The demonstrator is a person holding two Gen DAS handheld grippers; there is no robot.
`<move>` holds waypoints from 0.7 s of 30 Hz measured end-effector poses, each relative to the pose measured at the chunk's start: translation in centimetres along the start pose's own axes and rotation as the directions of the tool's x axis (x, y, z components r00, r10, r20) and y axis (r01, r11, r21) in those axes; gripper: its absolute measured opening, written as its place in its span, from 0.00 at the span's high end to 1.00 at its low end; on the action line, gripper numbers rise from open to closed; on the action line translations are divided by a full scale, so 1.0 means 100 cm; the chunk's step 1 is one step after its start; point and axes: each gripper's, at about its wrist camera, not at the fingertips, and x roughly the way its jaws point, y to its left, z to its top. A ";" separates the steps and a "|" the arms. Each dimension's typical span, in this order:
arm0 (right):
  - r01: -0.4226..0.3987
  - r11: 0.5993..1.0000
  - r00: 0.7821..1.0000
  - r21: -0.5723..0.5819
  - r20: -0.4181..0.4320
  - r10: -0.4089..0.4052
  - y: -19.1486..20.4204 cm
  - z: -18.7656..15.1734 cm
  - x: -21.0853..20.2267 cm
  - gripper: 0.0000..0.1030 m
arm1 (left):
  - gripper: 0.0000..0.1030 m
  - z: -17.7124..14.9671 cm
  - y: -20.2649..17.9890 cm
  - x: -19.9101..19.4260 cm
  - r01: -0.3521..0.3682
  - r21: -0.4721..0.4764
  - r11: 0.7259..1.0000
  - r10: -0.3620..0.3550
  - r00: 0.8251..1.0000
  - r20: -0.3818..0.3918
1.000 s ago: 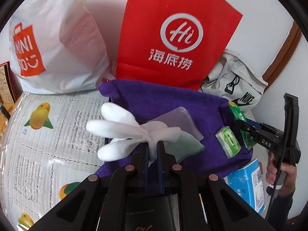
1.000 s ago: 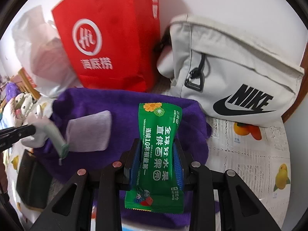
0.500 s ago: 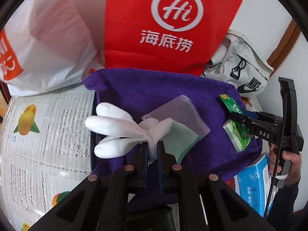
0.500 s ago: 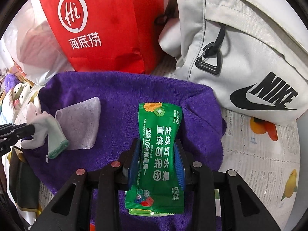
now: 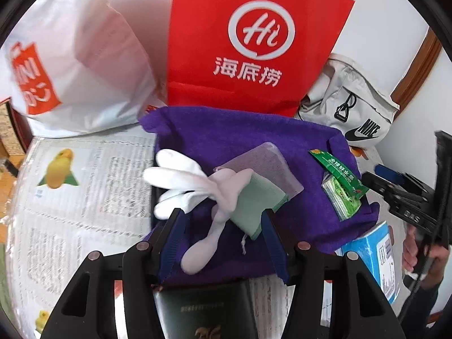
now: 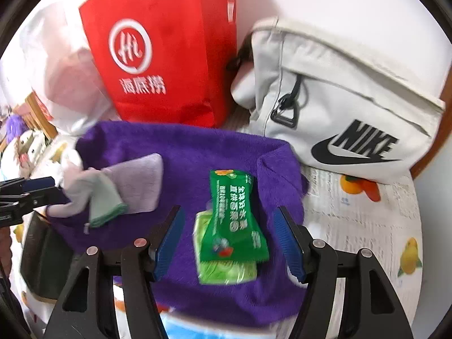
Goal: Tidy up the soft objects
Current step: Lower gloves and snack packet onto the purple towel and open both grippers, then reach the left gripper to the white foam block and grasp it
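Observation:
A purple towel [image 5: 220, 144] [image 6: 197, 152] is spread over the middle of the table. A white glove with a green cuff [image 5: 203, 186] [image 6: 84, 192] lies on its left part, partly over a pale lilac cloth [image 5: 268, 163] [image 6: 138, 180]. A green packet [image 6: 234, 214] [image 5: 336, 175] lies on a light green pack [image 6: 223, 265] on the towel's right part. My left gripper [image 5: 223, 231] is open, its jaws either side of the glove. My right gripper [image 6: 228, 243] is open, its jaws either side of the green packet.
A red paper bag [image 5: 254, 42] [image 6: 163, 56], a white plastic bag [image 5: 73, 65] and a grey Nike bag [image 6: 347, 107] [image 5: 353, 113] stand behind the towel. A dark booklet [image 5: 203, 308] and a blue box [image 5: 378, 257] lie at the near edge.
Both grippers have opened. The left let the glove go onto the towel; the right let the green packet drop onto the light green pack.

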 end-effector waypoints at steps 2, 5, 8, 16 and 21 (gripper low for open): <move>-0.004 1.000 0.999 0.015 0.045 0.004 0.003 -0.009 -0.022 0.37 | 0.48 -0.005 0.000 -0.014 -0.006 0.004 1.000 0.005 0.999 0.036; -0.019 0.999 0.996 0.036 0.084 0.016 0.006 -0.023 -0.050 0.37 | 0.48 -0.014 0.002 -0.032 -0.005 0.000 1.000 0.005 0.998 0.064; -0.055 0.998 0.994 0.034 0.101 0.051 0.018 -0.044 -0.078 0.37 | 0.48 -0.028 0.006 -0.046 0.007 -0.019 1.000 -0.006 0.998 0.061; -0.130 0.992 0.991 -0.011 0.017 0.130 0.066 -0.110 -0.107 0.41 | 0.48 -0.075 0.014 -0.074 -0.016 -0.026 1.000 0.018 0.998 0.057; -0.193 0.981 0.978 0.027 -0.073 0.195 0.093 -0.153 -0.101 0.53 | 0.48 -0.104 0.029 -0.084 -0.020 -0.057 0.998 0.023 0.998 0.052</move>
